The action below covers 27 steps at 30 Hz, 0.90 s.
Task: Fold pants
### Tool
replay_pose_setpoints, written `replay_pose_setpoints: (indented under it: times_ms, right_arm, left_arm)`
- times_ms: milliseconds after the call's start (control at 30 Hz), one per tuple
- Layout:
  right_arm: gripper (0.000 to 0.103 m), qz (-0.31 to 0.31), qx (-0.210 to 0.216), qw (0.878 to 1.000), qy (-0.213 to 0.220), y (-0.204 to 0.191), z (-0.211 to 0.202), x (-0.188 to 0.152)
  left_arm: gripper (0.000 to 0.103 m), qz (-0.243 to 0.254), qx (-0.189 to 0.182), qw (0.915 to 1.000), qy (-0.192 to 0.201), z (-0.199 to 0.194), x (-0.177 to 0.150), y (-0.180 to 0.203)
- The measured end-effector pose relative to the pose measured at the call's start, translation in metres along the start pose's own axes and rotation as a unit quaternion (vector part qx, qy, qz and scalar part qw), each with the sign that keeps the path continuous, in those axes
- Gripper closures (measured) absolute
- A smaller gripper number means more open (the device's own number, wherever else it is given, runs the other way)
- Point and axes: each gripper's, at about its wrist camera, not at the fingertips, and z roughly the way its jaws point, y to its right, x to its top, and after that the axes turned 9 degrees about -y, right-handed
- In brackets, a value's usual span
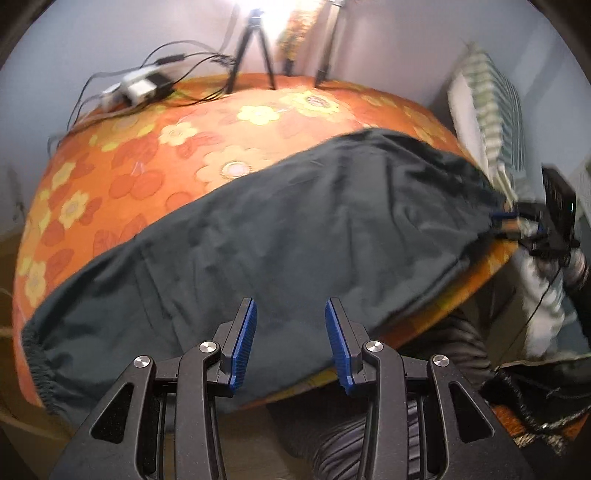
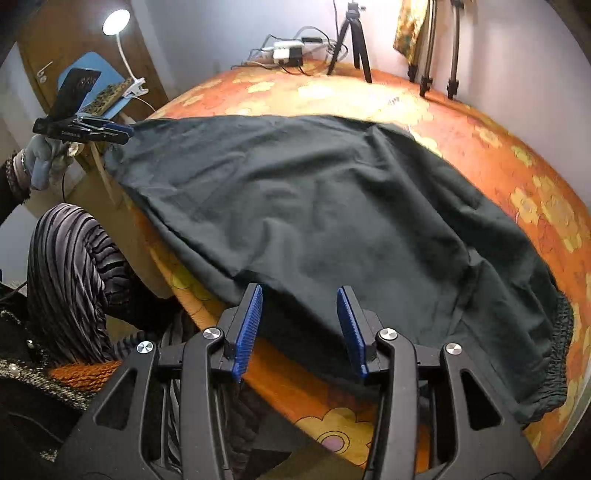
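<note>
Dark green pants (image 1: pixel 295 236) lie spread across an orange flowered table (image 1: pixel 155 155), folded lengthwise, the elastic waistband (image 2: pixel 557 350) at one end. In the left wrist view my left gripper (image 1: pixel 291 345) is open and empty above the near edge of the pants. In the right wrist view my right gripper (image 2: pixel 300 332) is open and empty above the pants' (image 2: pixel 332 221) near edge. Each gripper shows in the other's view at the far end of the pants: the right gripper (image 1: pixel 517 218) and the left gripper (image 2: pixel 122 131), both close to the cloth.
Tripod legs (image 1: pixel 255 55) and a power strip with cables (image 1: pixel 144 86) stand at the table's (image 2: pixel 480 140) far edge. A clip lamp (image 2: pixel 116 22) and a chair back (image 1: pixel 491 122) are off the table. The person's striped clothing (image 2: pixel 66 280) is near the front edge.
</note>
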Motion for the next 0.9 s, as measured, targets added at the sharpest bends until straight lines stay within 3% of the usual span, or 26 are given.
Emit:
replay_pose_setpoints:
  times_ms: [167, 467, 633, 833, 900]
  right_arm:
    - [0.059, -0.018, -0.02, 1.0, 0.003, -0.009, -0.005, -0.006]
    - [0.059, -0.038, -0.054, 0.997, -0.041, -0.012, 0.017, -0.016]
    - [0.059, -0.041, -0.076, 0.995, -0.056, -0.009, 0.033, -0.01]
    - [0.064, -0.052, -0.082, 0.993, -0.065, -0.01, 0.043, -0.006]
    - [0.067, -0.048, -0.076, 0.994, -0.063, -0.007, 0.044, -0.004]
  left_arm:
    - [0.062, 0.062, 0.005, 0.998, -0.004, -0.004, -0.009, 0.046]
    - [0.062, 0.114, 0.026, 0.9924, -0.04, 0.056, -0.019, 0.076]
    - [0.062, 0.098, 0.03, 0.9942, -0.034, 0.067, -0.013, 0.072]
    - [0.062, 0.104, 0.064, 0.9919, -0.034, 0.073, -0.011, 0.065]
    - [0.072, 0.1, 0.057, 0.9929, -0.029, 0.071, -0.01, 0.063]
